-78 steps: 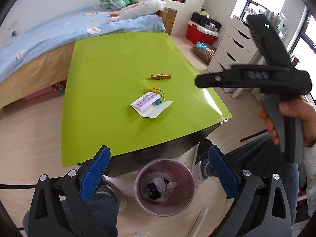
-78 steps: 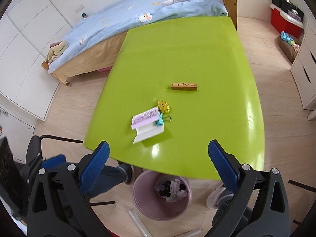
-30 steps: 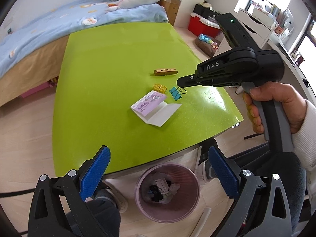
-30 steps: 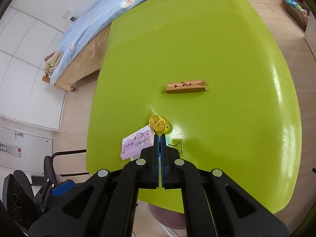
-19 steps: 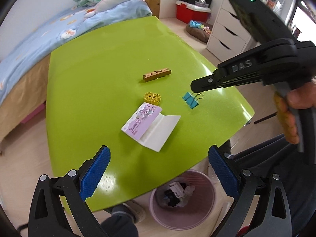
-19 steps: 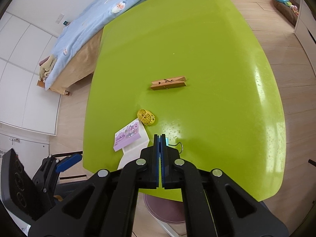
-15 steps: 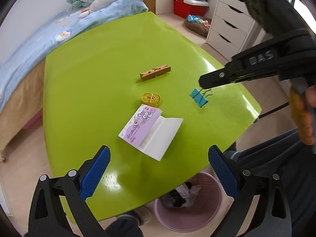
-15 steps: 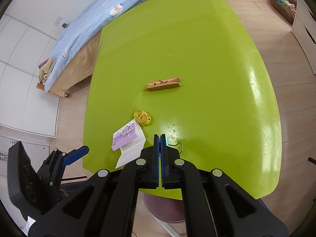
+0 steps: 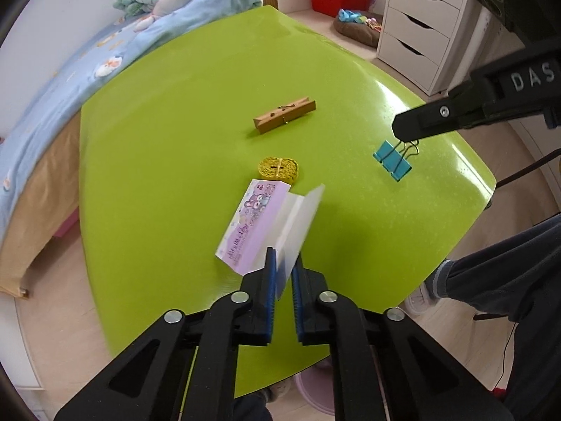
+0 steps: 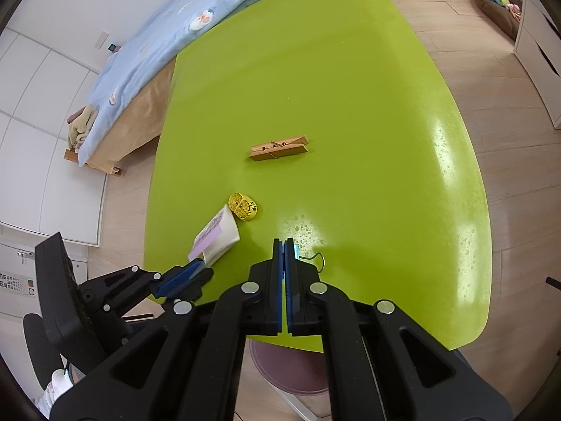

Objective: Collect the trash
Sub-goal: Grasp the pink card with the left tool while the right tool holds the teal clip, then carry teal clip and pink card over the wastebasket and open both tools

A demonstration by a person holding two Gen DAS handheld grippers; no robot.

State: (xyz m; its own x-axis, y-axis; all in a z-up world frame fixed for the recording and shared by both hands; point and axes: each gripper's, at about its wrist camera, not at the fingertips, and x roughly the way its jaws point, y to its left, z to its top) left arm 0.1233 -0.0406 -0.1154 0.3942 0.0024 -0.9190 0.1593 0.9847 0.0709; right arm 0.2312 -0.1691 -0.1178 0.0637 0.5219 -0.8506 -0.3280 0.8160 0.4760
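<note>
1. While the left gripper (image 9: pixel 280 273) pointed steeply down at the green table (image 9: pixel 168 133), its jaws had just been closing, and the white flap of the folded paper wrapper (image 9: pixel 266 224) stood between the blue pads (image 9: pixel 269 280), so the gripper was clenched on it.
2. The wrapper showed a purple printed side with cartoon figures, and its white flap rose from the table toward 1 o'clock from the jaws; the flap looked blurred.
3. In the right wrist view the same wrapper (image 10: pixel 215 236) lay at about 10 o'clock from the right gripper (image 10: pixel 284 256), near the table edge closest to the camera, with the left gripper (image 10: pixel 196 268) gripping its lower end.
4. The right gripper was pressed fully together on the wire handle of the blue binder clip (image 9: pixel 392 159), which hung just over the table at 2 o'clock from the wrapper.
5. In the right wrist view only a blue corner and a wire loop of the clip (image 10: pixel 308 256) showed beside the jaws.
6. A coiled yellow measuring tape (image 9: pixel 278 168) lay at 12 o'clock from the wrapper, touching its far end or just beside it; I could not tell which.
7. A wooden clothespin (image 9: pixel 284 114) lay farther at 12 o'clock, apart from the tape.
8. A pink trash bin (image 10: pixel 291 368) stood on the floor under the near table edge, mostly hidden by the right gripper.
</note>
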